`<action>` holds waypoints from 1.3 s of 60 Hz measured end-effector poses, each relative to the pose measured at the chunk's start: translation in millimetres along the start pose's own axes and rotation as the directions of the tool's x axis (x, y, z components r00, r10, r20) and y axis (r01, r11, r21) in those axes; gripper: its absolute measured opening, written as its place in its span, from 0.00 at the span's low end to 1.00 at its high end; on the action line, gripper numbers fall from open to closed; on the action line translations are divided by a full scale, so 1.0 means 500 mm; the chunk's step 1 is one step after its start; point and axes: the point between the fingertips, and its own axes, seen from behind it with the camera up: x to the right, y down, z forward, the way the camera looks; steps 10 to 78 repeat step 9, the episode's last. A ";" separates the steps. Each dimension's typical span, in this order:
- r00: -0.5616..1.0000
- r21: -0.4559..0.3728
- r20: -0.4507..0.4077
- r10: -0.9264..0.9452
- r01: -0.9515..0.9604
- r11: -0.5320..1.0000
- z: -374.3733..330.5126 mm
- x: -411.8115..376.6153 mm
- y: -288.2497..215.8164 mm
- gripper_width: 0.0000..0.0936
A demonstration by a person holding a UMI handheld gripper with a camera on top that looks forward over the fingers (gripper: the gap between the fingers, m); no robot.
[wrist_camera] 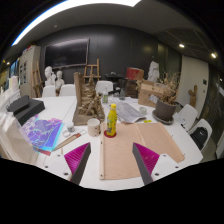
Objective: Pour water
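The claw (111, 163) has two dark fingers, each with a magenta pad (147, 157) inside.

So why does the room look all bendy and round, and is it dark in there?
In the gripper view, the wide lens bends the table edge and the walls into curves; a ceiling light strip glares white overhead while the far wall stays dim; the yellow bottle just beyond the open gripper looks fairly sharp.

The hand-held gripper (111, 163) points forward, its two pink-padded fingers (78, 160) spread wide apart, gripping nothing
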 end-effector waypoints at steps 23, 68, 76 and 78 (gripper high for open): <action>0.998 0.032 -0.050 -0.036 0.037 0.999 -0.003 0.039 -0.009 0.92; 0.998 0.032 -0.050 -0.036 0.037 0.999 -0.003 0.039 -0.009 0.92; 0.998 0.032 -0.050 -0.036 0.037 0.999 -0.003 0.039 -0.009 0.92; 0.998 0.032 -0.050 -0.036 0.037 0.999 -0.003 0.039 -0.009 0.92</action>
